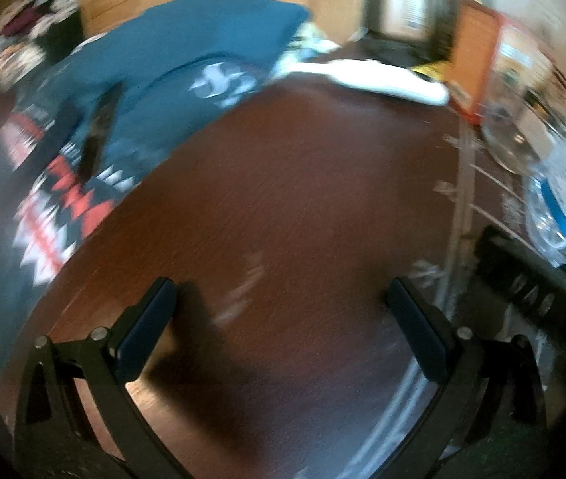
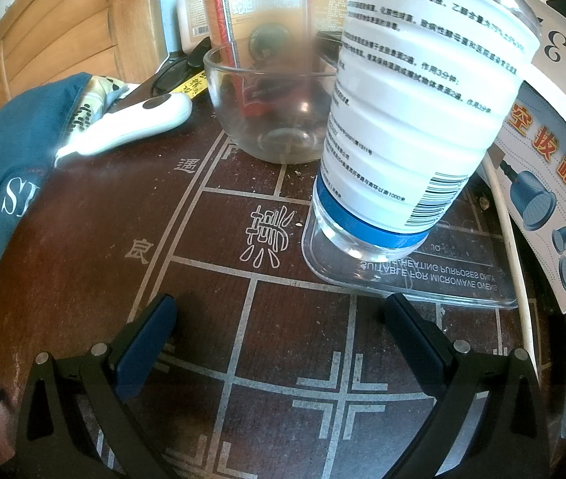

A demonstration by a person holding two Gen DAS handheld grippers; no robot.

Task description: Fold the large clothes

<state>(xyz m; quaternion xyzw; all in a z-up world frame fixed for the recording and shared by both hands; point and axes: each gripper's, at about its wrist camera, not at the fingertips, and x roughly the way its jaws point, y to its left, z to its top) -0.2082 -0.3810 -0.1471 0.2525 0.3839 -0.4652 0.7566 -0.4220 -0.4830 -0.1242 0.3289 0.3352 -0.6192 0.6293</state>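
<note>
The clear lid [image 2: 422, 279] under the bottle [image 2: 414, 111] reads "SUITABLE FOR MICROWAVE OVENS ONLY". A white card [image 2: 562, 44] shows "3". The blue garment [image 2: 15, 147] bears a white "S". The worktop [image 2: 203, 279] carries painted Chinese characters.

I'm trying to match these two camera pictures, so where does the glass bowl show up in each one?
Left wrist: the glass bowl is at the right edge, blurred, past the dark table.
Right wrist: the bowl is upper centre, empty, left of the big plastic bottle.
Shared landmark: the white handheld device lying beside the blue garment.
</note>
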